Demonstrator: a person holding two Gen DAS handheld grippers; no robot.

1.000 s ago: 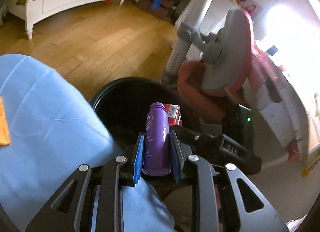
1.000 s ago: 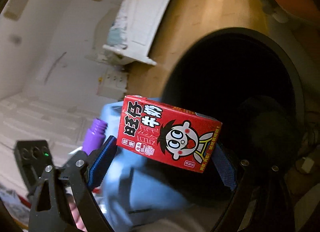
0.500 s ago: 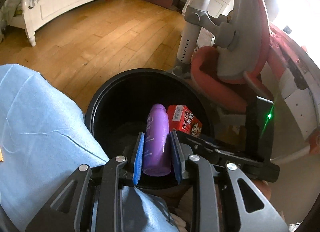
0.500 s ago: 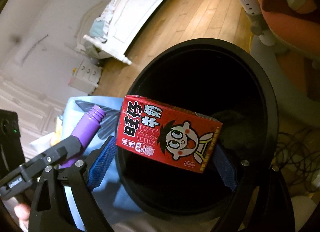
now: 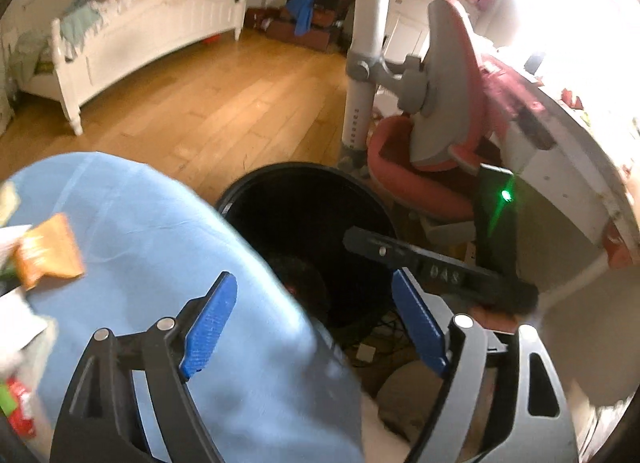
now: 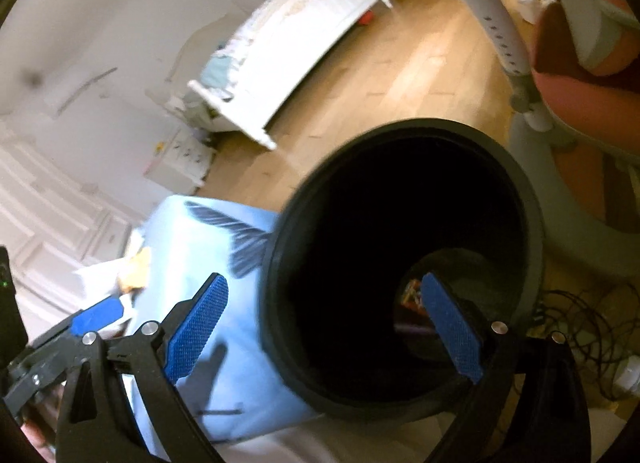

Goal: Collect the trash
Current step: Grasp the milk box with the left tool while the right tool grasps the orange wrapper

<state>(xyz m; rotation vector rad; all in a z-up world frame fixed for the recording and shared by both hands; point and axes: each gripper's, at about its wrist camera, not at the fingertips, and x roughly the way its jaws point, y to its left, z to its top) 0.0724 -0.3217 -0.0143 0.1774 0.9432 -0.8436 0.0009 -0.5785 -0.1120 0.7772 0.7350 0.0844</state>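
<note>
Black bin [image 6: 404, 263] sits right of the blue-cloth tabletop [image 5: 168, 247]. Left gripper [image 5: 316, 323] jaws opening, nothing between them; right gripper [image 6: 324, 327] jaws opening too, empty. Red carton [image 6: 412, 293] lies deep in the bin, dim. Orange wrapper [image 5: 48, 251] and other scraps rest on the tabletop's far left. Risk: both grippers crowd near the bin rim; swinging back for the wrapper could clip it or collide.

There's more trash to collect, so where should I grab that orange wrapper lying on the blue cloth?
Take the orange wrapper by its right edge, probably coming from above. It lies flat on the blue cloth, that edge looks free, and white paper crowds its left end.
</note>
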